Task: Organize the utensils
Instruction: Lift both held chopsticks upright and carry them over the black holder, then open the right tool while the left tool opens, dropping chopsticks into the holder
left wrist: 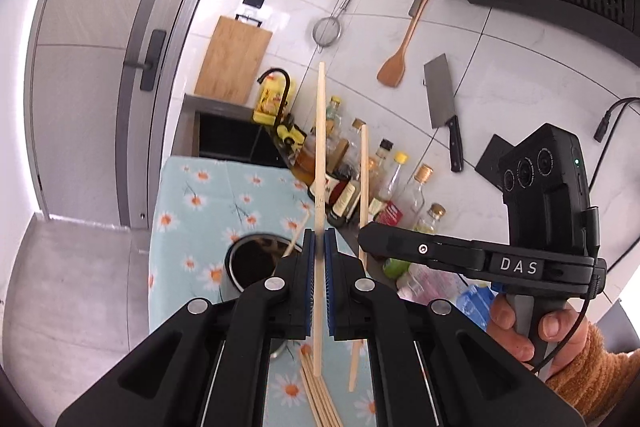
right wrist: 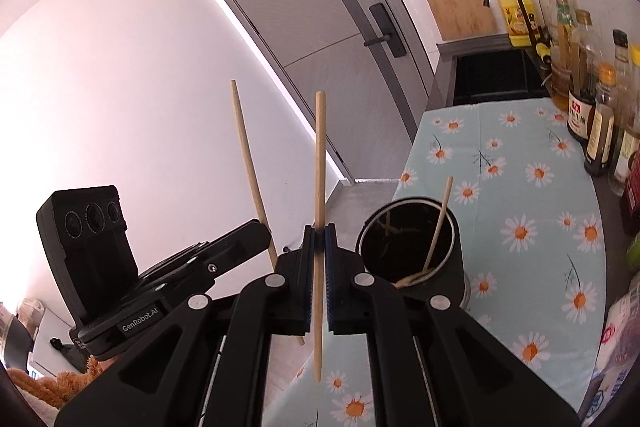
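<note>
Nearest the lens in the left wrist view, the left claw (left wrist: 319,241) is closed on a wooden chopstick (left wrist: 319,163), its blue pads pressed to either side of the stick. The chopstick stands roughly upright through the jaws, its long end reaching up past the bottles and its short end hanging below the pads over the tabletop (left wrist: 188,195), which is covered by a pale blue daisy cloth. Under the claw, a loose bundle of chopsticks (left wrist: 316,395) lies flat on the cloth.

To the right in that view, the right claw (left wrist: 362,235) is seen side-on, held in a hand (left wrist: 528,327) with an orange fuzzy sleeve. It grips a second chopstick (left wrist: 363,187), also near upright, just beside the first one but apart from it. The right wrist view confirms this: the right claw (right wrist: 319,237) has its pads clamped on its chopstick (right wrist: 319,163), with the left claw (right wrist: 262,231) and its tilted stick (right wrist: 250,163) just to the left.

A dark cylindrical holder (right wrist: 412,247) stands upright on the cloth, just right of the right claw in its own view and just left of the left claw in the other. One chopstick in the holder (right wrist: 438,223) leans against its rim.

Along the wall side of the tabletop stands a row of sauce bottles (left wrist: 360,183). A cleaver (left wrist: 442,103), a wooden spatula (left wrist: 398,55) and a wire strainer (left wrist: 328,31) hang on the tiled wall, and a cutting board (left wrist: 234,61) leans up beside the sink.
</note>
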The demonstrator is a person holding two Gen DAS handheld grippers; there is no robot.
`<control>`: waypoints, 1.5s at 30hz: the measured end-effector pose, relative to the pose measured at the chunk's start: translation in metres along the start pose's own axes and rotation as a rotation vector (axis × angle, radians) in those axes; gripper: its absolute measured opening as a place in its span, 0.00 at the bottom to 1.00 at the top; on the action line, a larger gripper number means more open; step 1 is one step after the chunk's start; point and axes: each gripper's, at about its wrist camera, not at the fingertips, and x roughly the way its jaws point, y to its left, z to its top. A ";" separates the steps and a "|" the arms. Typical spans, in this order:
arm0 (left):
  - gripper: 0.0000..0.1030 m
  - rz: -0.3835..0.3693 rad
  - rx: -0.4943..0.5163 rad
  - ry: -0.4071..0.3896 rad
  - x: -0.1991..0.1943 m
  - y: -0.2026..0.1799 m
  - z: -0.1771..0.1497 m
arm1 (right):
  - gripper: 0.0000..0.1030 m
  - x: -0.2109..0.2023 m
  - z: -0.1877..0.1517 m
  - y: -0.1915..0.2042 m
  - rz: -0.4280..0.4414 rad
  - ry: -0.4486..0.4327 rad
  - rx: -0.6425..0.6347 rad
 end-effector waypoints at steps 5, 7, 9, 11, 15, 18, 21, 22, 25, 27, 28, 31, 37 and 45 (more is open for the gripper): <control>0.04 0.012 0.012 -0.063 0.013 0.007 0.017 | 0.06 -0.002 0.021 0.001 -0.026 -0.112 -0.054; 0.04 0.027 0.034 -0.086 0.019 0.007 0.022 | 0.06 -0.005 0.027 0.000 -0.025 -0.154 -0.064; 0.04 0.055 0.079 -0.112 0.023 0.005 0.025 | 0.06 -0.002 0.032 -0.003 -0.024 -0.170 -0.073; 0.04 0.063 0.107 -0.129 0.028 0.003 0.025 | 0.06 0.000 0.035 -0.006 -0.041 -0.196 -0.092; 0.04 0.078 0.127 -0.151 0.041 0.004 0.024 | 0.06 0.009 0.038 -0.015 -0.057 -0.212 -0.096; 0.04 0.089 0.138 -0.165 0.052 0.007 0.019 | 0.06 0.015 0.037 -0.023 -0.068 -0.216 -0.093; 0.04 0.097 0.132 -0.147 0.066 0.013 0.012 | 0.06 0.021 0.034 -0.029 -0.076 -0.224 -0.098; 0.04 0.096 0.126 -0.143 0.069 0.016 0.009 | 0.06 0.023 0.033 -0.031 -0.078 -0.231 -0.103; 0.04 0.076 0.097 -0.127 0.080 0.027 -0.003 | 0.06 0.031 0.028 -0.037 -0.100 -0.217 -0.093; 0.04 0.064 0.081 -0.117 0.084 0.033 -0.010 | 0.06 0.036 0.025 -0.040 -0.110 -0.210 -0.100; 0.04 0.062 0.080 -0.122 0.083 0.035 -0.013 | 0.06 0.037 0.023 -0.039 -0.113 -0.214 -0.112; 0.04 0.047 0.066 -0.143 0.081 0.039 -0.016 | 0.06 0.041 0.018 -0.035 -0.129 -0.217 -0.142; 0.04 0.057 0.088 -0.131 0.088 0.040 -0.020 | 0.06 0.051 0.011 -0.037 -0.152 -0.205 -0.149; 0.05 0.055 0.040 -0.111 0.090 0.051 -0.023 | 0.07 0.058 0.005 -0.041 -0.187 -0.172 -0.144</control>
